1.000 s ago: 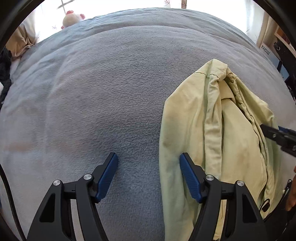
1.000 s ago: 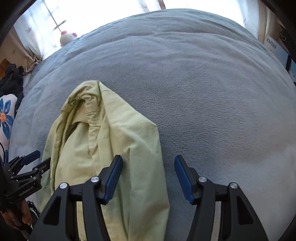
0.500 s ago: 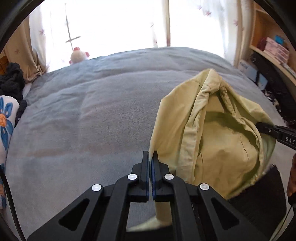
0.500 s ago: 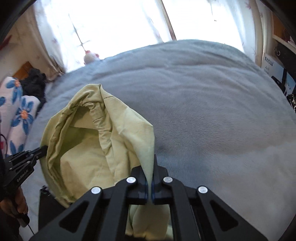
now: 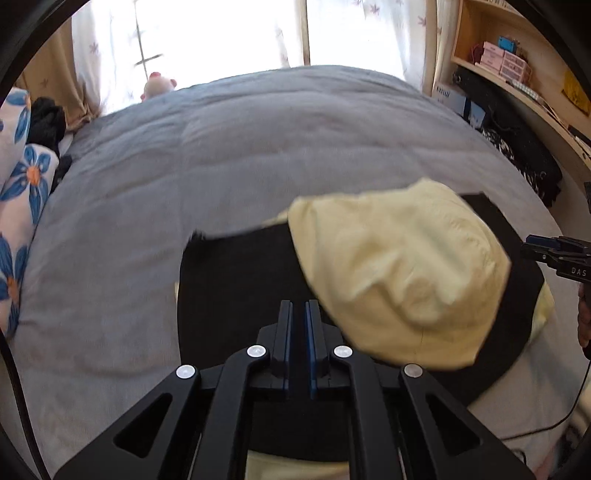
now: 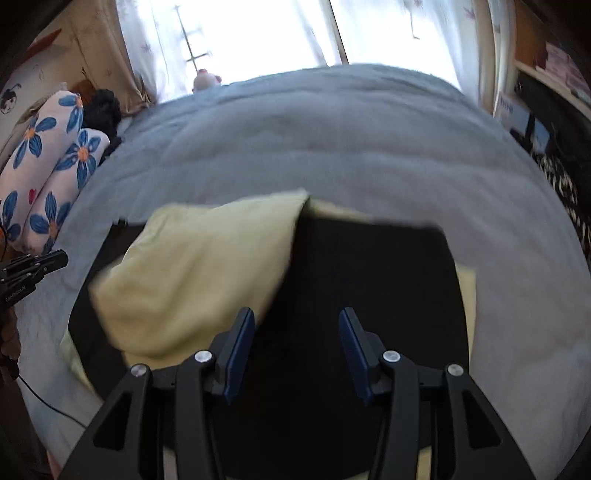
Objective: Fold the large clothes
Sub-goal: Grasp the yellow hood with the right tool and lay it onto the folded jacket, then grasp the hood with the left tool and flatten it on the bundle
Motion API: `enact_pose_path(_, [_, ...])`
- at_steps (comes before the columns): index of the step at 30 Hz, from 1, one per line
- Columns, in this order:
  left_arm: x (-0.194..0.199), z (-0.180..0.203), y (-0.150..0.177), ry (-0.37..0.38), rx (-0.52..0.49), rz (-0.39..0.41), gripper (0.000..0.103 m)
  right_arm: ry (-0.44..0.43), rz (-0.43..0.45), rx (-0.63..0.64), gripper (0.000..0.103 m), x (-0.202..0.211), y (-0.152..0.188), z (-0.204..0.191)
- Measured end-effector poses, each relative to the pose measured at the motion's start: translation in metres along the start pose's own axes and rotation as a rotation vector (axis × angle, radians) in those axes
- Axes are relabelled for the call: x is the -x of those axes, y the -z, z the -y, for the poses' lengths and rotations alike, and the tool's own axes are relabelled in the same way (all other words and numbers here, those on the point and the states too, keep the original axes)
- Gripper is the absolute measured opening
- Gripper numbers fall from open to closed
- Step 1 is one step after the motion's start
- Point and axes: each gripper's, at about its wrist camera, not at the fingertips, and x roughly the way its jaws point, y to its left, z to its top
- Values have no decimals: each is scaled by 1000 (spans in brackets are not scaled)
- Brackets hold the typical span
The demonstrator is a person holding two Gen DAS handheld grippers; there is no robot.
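Fold step in hand: pale yellow garment lies doubled over a black panel on the grey blanket.

Left gripper: jaws nearly together, nothing visibly pinched. Right gripper: jaws spread, empty; garment at its 10 o'clock.

Next, likely: regrip an edge, fold again.

Room: floral pillow at 9 o'clock, bright window at 12, shelves at 2.

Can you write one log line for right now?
left tongs: nearly shut, over black layer | right tongs: open, empty | yellow garment: bunched on black layer | surface: grey blanket
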Motion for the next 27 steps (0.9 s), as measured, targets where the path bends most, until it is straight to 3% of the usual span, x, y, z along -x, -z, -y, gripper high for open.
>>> enact_pose_path(7, [60,9,33,20,3,-32,8,-65,16,-6,48,63,41,-19])
enact_pose_path(12, [105,27,42,34,-31,-15,13,-117,63,31,48,109,51,-42])
enact_pose_path(15, [113,36,45,67,-29,-26,14,-143,58,37,48,118,55,-55])
enact_pose_path(21, [77,61,53,180,34,-67,17,-198,6,-27,48,77,67,-64])
enact_pose_path(27, [-5,66,64,324,210,-139,17,-286,-66,-185,48,0,76,-54])
